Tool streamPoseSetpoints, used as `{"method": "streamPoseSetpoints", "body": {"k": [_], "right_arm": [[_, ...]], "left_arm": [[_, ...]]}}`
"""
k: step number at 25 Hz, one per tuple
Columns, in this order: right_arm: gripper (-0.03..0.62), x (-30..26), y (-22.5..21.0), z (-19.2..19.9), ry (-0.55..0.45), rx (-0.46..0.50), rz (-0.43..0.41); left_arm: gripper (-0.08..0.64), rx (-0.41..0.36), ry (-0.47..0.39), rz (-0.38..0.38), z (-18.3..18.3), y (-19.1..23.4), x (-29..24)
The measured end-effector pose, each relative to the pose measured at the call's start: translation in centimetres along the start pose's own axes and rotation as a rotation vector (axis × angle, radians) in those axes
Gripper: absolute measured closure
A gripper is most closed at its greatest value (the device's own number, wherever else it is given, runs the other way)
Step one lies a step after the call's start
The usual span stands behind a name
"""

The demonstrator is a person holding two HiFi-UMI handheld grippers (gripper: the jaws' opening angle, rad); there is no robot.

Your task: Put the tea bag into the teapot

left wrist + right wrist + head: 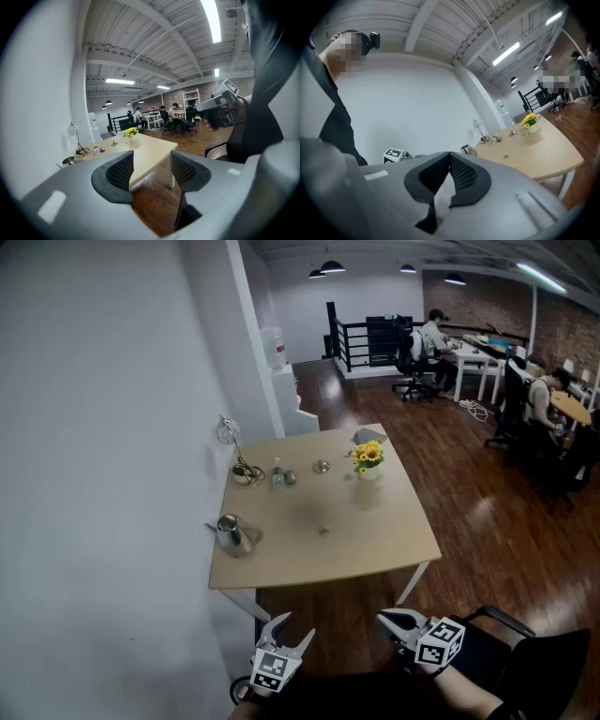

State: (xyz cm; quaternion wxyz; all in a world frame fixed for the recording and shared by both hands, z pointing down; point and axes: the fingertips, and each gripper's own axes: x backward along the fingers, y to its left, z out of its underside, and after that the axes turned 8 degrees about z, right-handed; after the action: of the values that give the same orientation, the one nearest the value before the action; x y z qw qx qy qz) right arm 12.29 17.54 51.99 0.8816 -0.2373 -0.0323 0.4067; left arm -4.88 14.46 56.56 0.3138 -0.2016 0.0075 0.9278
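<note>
Steel teapot [234,534] on the worktop [375,540] lies well ahead, nearer the left gripper [291,629], jaws spread and empty; right gripper [389,620] jaws clenched, empty.

The left gripper [289,629] and right gripper [392,620] are pale grey, each with black-and-white square markers [439,641]. Their pads [121,171] are black with a fine mesh pattern. Ahead of both, the table [375,540] is light beige wood on white legs. On it, ahead of the left gripper, the teapot [232,534] is shiny silver. Farther ahead, yellow flowers [367,455] stand in a white vase [368,472]. The floor [487,512] is dark reddish-brown planks. Left of the left gripper, the wall [103,446] is plain white. The chair [539,652] beside the right gripper is black.
</note>
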Motion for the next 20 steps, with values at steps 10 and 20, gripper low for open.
{"method": "streamPoseSetpoints", "body": {"k": [10, 20], "right_arm": [[0.584, -1.5, -3.6, 0.1, 0.039, -0.006, -0.027], [0.584, -8.6, -8.5, -2.3, 0.059, -0.002, 0.004]], "left_arm": [[0.321, -0.008, 0.013, -0.026, -0.7, 1.1, -3.3], [0.325, 0.019, 0.030, 0.027, 0.0, 7.1, -9.0]]}}
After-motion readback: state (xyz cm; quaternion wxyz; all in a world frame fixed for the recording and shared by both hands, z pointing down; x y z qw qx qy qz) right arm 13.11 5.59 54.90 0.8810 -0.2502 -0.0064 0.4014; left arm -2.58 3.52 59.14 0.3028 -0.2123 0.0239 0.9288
